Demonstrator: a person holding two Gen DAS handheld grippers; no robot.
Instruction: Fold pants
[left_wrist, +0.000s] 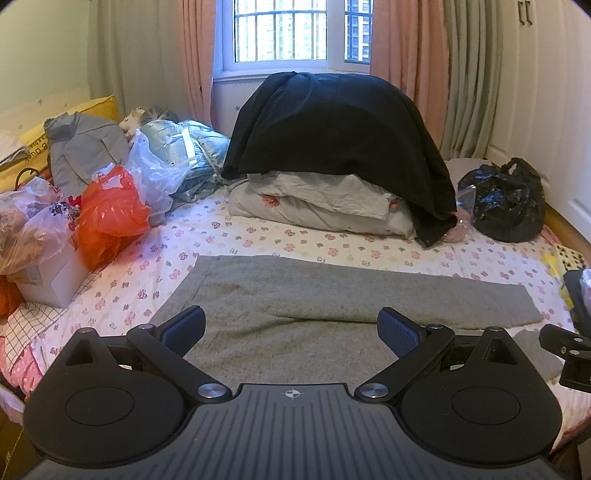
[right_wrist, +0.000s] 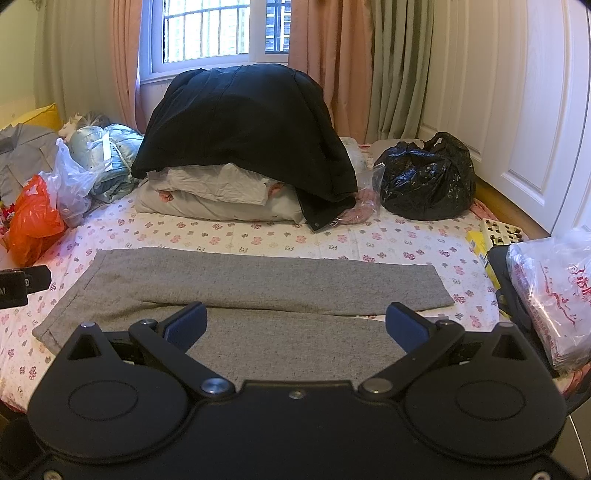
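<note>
Grey pants (left_wrist: 295, 299) lie flat on the flowered bed sheet (left_wrist: 258, 236), waist to the left, both legs running right side by side. They also show in the right wrist view (right_wrist: 258, 284). My left gripper (left_wrist: 291, 330) is open and empty, hovering over the near leg toward the waist end. My right gripper (right_wrist: 295, 326) is open and empty, over the near leg further right. The right gripper's body shows at the right edge of the left wrist view (left_wrist: 565, 354), and the left gripper's body at the left edge of the right wrist view (right_wrist: 22, 284).
A black coat (right_wrist: 243, 136) drapes over folded bedding (right_wrist: 214, 199) behind the pants. An orange bag (left_wrist: 110, 214), clear bags and a white box (left_wrist: 55, 280) crowd the left. A black bag (right_wrist: 428, 177), a yellow box (right_wrist: 495, 236) and a printed plastic bag (right_wrist: 550, 295) sit on the right.
</note>
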